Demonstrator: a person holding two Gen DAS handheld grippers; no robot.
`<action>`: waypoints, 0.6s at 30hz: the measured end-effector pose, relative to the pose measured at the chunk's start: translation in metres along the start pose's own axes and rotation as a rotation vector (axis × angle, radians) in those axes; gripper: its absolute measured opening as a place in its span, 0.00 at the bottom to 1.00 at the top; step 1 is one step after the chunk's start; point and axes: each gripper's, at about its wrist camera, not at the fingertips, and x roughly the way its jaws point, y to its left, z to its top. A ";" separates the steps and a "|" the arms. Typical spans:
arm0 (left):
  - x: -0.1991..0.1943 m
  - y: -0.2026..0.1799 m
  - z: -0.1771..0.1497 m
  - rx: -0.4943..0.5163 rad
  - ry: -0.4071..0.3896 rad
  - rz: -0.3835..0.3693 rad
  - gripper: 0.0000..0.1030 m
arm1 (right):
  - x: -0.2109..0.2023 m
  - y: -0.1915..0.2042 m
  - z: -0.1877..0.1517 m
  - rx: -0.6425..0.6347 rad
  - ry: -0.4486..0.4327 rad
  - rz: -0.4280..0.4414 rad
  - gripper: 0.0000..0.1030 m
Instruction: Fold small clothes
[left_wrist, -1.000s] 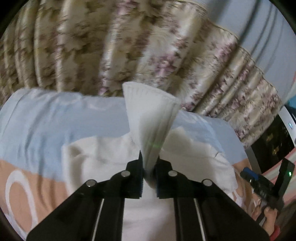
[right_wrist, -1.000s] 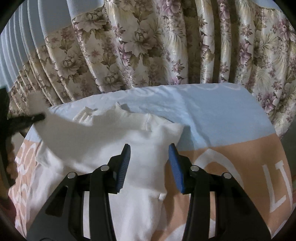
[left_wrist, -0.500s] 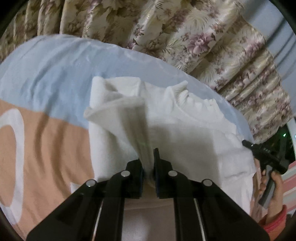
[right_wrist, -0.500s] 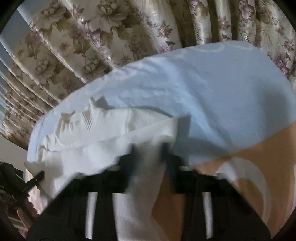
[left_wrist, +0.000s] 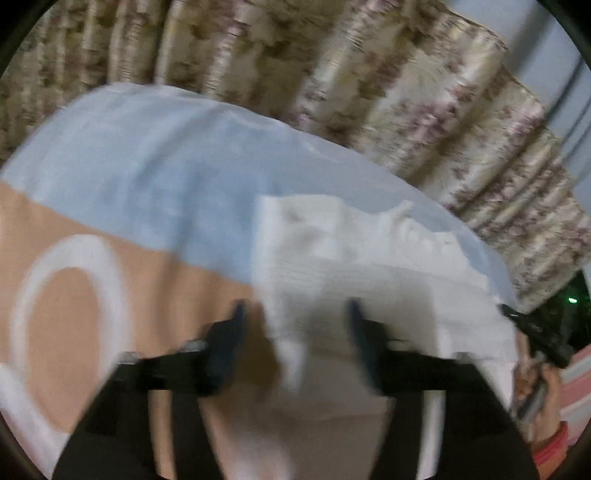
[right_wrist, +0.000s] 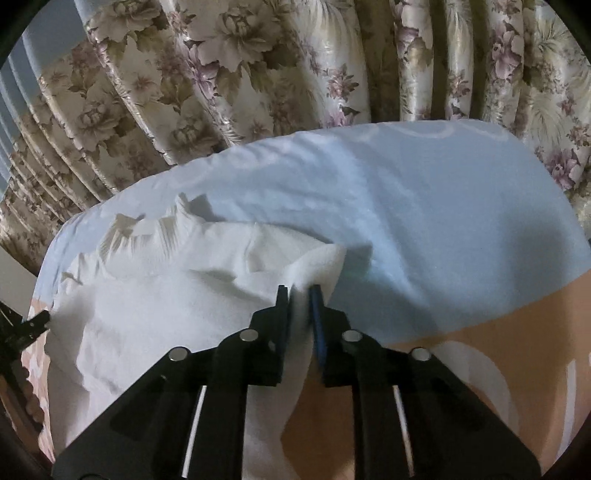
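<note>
Fingers of your right gripper pinched the white garment sleeve; left gripper jaws were opening, clear of cloth. Recommend lifting slowly, square.

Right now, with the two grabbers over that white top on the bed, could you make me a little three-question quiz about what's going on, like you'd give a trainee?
1. True or false: the white top lies on a bedsheet that is partly light blue and partly peach.
2. Which grabber pinches a fold of the top: A) the left gripper, B) the right gripper, C) neither?
3. Fill in: behind the bed hangs a flowered ____.

Key
1. True.
2. B. The right one clamps a raised fold, though its jaws are just starting to ease; the left one's jaws are opening wide, pads off the cloth.
3. Curtain.
</note>
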 end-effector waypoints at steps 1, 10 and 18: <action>-0.012 0.006 0.001 0.015 -0.023 0.042 0.76 | -0.006 0.001 -0.001 -0.003 -0.009 0.007 0.20; -0.020 -0.045 0.016 0.237 -0.035 0.132 0.76 | -0.045 0.034 -0.035 -0.110 0.014 -0.006 0.47; 0.054 -0.096 0.005 0.394 0.075 0.206 0.75 | -0.017 0.029 -0.056 -0.047 0.098 -0.016 0.18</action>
